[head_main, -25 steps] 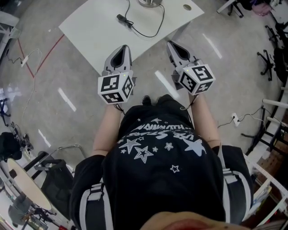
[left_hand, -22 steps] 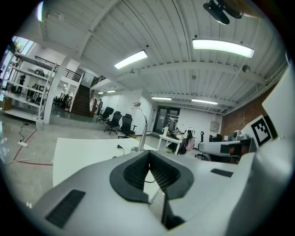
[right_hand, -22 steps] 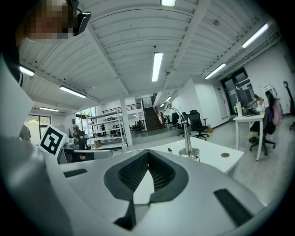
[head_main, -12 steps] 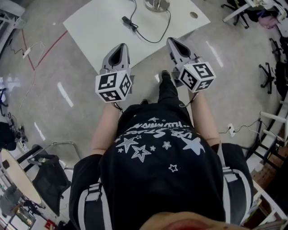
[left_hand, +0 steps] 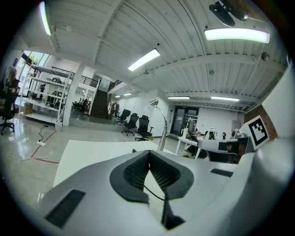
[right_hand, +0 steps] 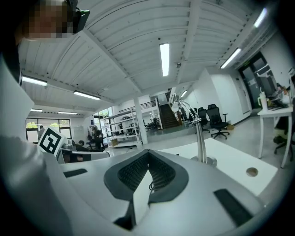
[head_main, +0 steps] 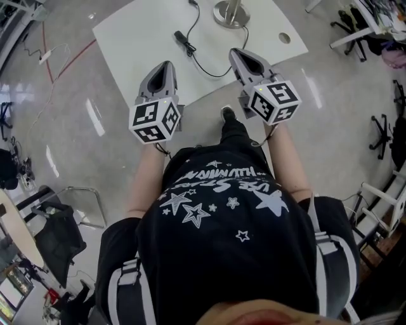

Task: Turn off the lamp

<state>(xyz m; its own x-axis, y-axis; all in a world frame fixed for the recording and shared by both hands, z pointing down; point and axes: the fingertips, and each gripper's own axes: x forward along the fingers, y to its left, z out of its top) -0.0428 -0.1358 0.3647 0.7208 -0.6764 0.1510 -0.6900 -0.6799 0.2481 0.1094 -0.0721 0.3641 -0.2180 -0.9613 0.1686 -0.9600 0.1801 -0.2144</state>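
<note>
The lamp's round metal base [head_main: 229, 13] stands at the far side of the white table [head_main: 139, 38]. A black cable with an inline switch [head_main: 184, 39] runs from it across the top. In the left gripper view the lamp's thin curved pole [left_hand: 161, 133] rises beyond the table [left_hand: 87, 154]; the right gripper view has the pole [right_hand: 199, 140] and the base. My left gripper [head_main: 166, 65] [left_hand: 149, 152] hangs over the table's near edge, shut and empty. My right gripper [head_main: 235, 52] [right_hand: 147, 152] is also shut and empty, just short of the cable loop.
A round cable hole [head_main: 285, 38] sits in the table's right corner. Office chairs [head_main: 387, 136] stand to the right, a cart with a black bag [head_main: 60, 232] at the left. A red cable [head_main: 66, 63] lies on the floor. Desks and shelving fill the room beyond.
The person has stepped forward. Both grippers have moved toward the table, and the lamp base and switch now sit closer to them in the head view.
</note>
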